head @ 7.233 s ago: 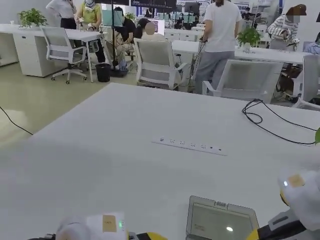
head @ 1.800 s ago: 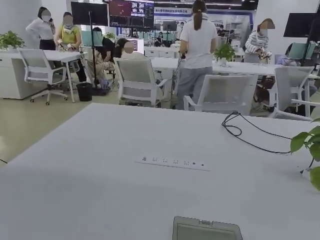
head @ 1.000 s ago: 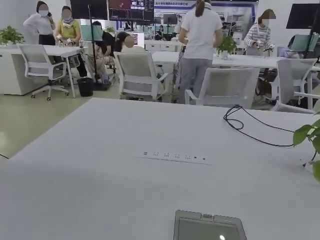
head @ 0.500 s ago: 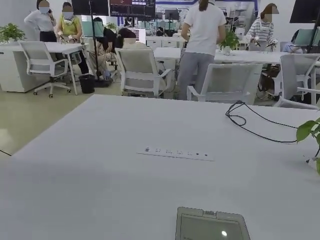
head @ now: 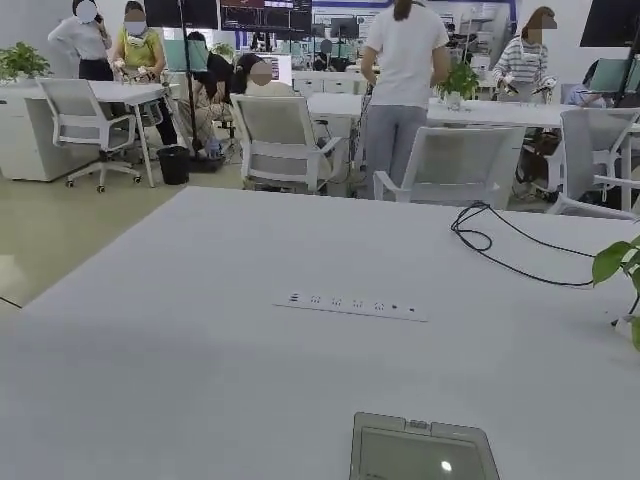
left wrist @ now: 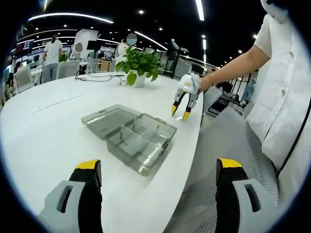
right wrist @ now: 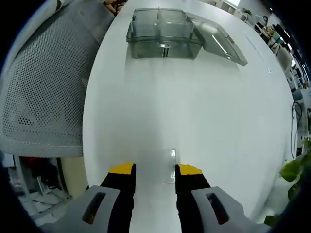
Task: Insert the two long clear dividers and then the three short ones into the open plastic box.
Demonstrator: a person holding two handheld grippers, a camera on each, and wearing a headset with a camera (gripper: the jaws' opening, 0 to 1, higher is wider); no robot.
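White workbench [head: 180,370]: open plastic box [left wrist: 138,141], potted plant [left wrist: 139,64] beyond

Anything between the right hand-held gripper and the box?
Right gripper view: a clear divider lies flat at the tips of the right hand-held gripper; past it, bare table up to the box.

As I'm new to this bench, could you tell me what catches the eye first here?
An open clear box, lid flat beside it, sits on the white table ahead of the wide-open left gripper. Beyond it, the right gripper points down, jaws apart, at a small clear divider near the table's edge.
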